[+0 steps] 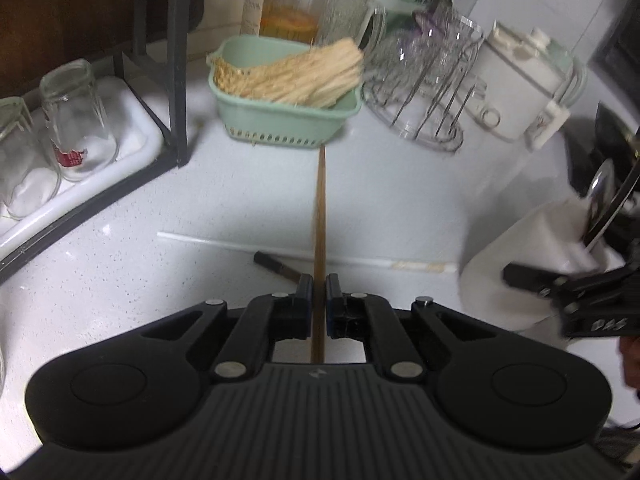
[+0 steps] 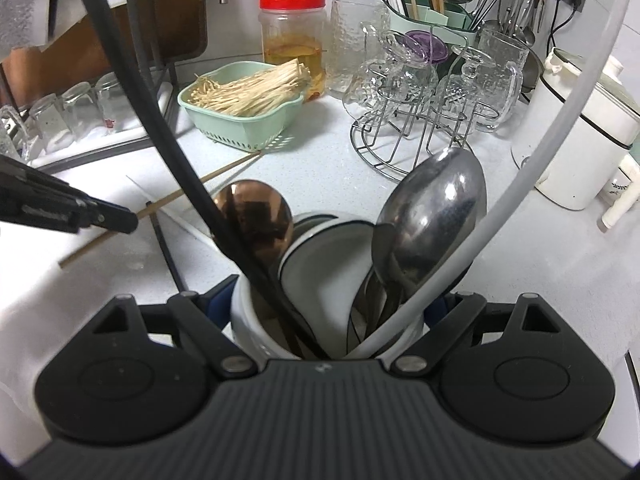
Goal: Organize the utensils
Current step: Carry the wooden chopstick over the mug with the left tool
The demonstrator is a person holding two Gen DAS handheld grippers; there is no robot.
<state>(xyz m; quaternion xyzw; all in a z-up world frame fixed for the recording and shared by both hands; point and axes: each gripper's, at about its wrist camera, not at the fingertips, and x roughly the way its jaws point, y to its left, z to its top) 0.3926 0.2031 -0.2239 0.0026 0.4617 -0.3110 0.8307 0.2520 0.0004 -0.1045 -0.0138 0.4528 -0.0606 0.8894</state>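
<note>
A white speckled kitchen counter [image 1: 400, 184] ran under both cameras, crowded along its back edge. A mint-green basket [image 1: 280, 120] of pale sticks sat near the middle, with a red-lidded jar [image 2: 292, 40] just behind it, a wire rack of upturned glasses [image 2: 424, 112] to one side and a white appliance [image 2: 580, 128] beyond that.

The left gripper [image 1: 319, 300] was clenched on a single brown wooden chopstick [image 1: 320, 220]. The stick ran straight through the narrow slot between the two pads and out ahead of the fingertips, its far tip pointing at the foot of the green basket. In the right wrist view the same chopstick slanted across the counter, its near end trailing behind the black fingers. On the counter just ahead of the fingertips lay a white chopstick [image 1: 304, 250], crossing beneath the held one, and a dark utensil [image 1: 276, 266] lay beside it, close to the left pad.

The right gripper [image 2: 332, 308] was closed around a white utensil holder [image 2: 248, 320], one pad pressing on each side of it. The holder stood between the fingers, packed with a copper-coloured spoon [image 2: 256, 220], a large steel spoon [image 2: 432, 216], a black handle [image 2: 180, 168] and a white handle [image 2: 532, 168], all leaning out toward the camera. In the left wrist view the holder stood well apart to the right of the held chopstick.
</note>
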